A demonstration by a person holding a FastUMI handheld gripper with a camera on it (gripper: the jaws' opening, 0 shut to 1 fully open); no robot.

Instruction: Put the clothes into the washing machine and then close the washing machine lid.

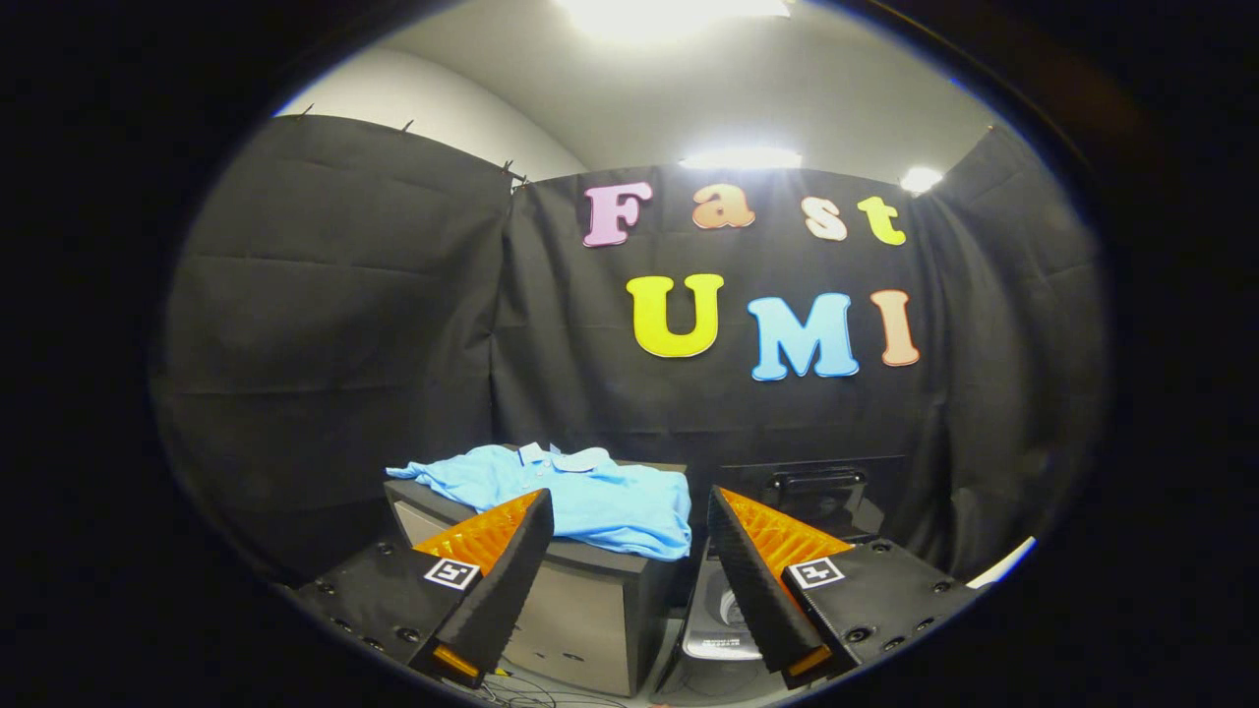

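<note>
A light blue polo shirt (580, 495) lies crumpled on top of a grey box-like stand (590, 610), beyond my fingers and a little toward the left one. To the right of the stand sits the washing machine (723, 615), its dark lid (811, 487) raised upright behind the opening. My gripper (629, 506) is open, with nothing between its fingers, held back from the shirt. The left fingertip (526, 516) overlaps the shirt's near edge in the view. Most of the machine's opening is hidden by the right finger (748, 560).
Black cloth walls stand close behind and on both sides of the stand and the machine. Thin cables (531, 688) trail on the floor in front of the stand. A pale strip (1003, 563) shows low on the right.
</note>
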